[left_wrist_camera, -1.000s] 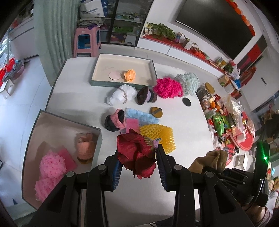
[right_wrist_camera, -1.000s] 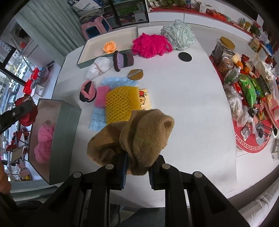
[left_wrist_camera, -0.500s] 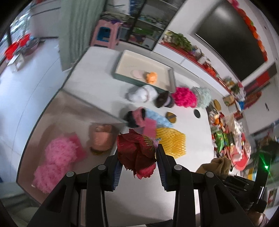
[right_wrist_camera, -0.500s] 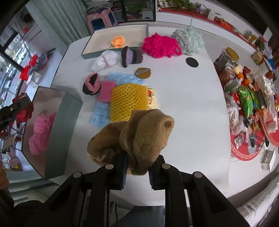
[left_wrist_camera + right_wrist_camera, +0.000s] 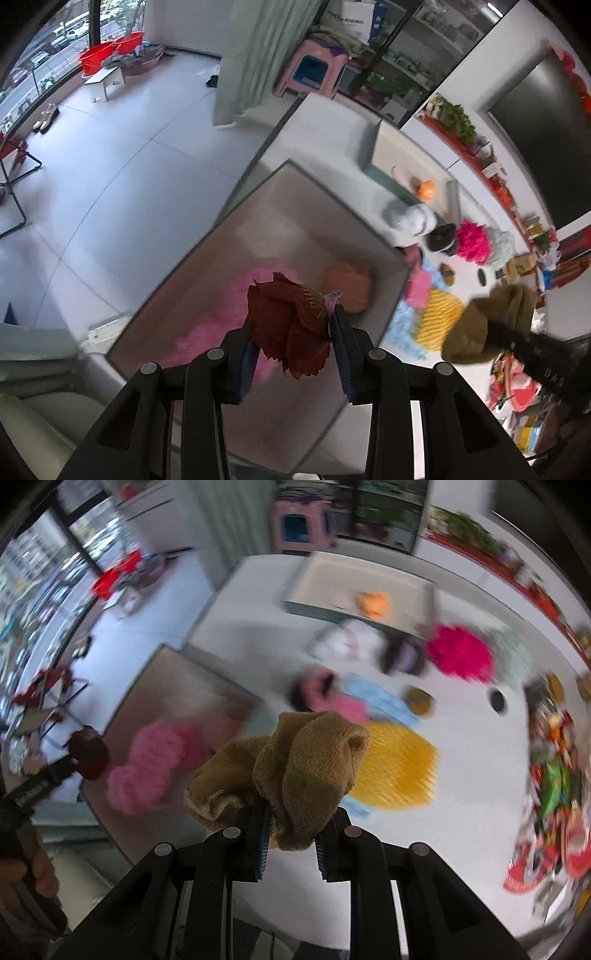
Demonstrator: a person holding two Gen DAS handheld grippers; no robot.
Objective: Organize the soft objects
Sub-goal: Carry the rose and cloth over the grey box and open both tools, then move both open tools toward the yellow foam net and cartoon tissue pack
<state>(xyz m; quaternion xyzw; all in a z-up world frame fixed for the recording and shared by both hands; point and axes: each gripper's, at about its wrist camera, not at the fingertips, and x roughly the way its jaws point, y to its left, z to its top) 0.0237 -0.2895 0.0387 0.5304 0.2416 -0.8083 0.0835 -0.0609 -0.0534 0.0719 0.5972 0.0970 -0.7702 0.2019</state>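
Both tools have swung from the tabletop point(image 5: 325, 122) toward the near box point(image 5: 295, 206). Motion blur hides that box's pink contents; only the right view separates two pink puffs. Left tool point(image 5: 293, 343) clamps one red flower point(image 5: 288, 328) above the box; right tool point(image 5: 291, 834) pinches one brown sock point(image 5: 295, 760) beside it.

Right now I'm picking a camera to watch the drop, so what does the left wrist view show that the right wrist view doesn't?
Left only: the left tool shut on the red flower, close up over the near box. Right only: the right tool clamping the brown sock close up. Both: the near box with the pink fluff, the far tray with the orange flower, and the yellow net.
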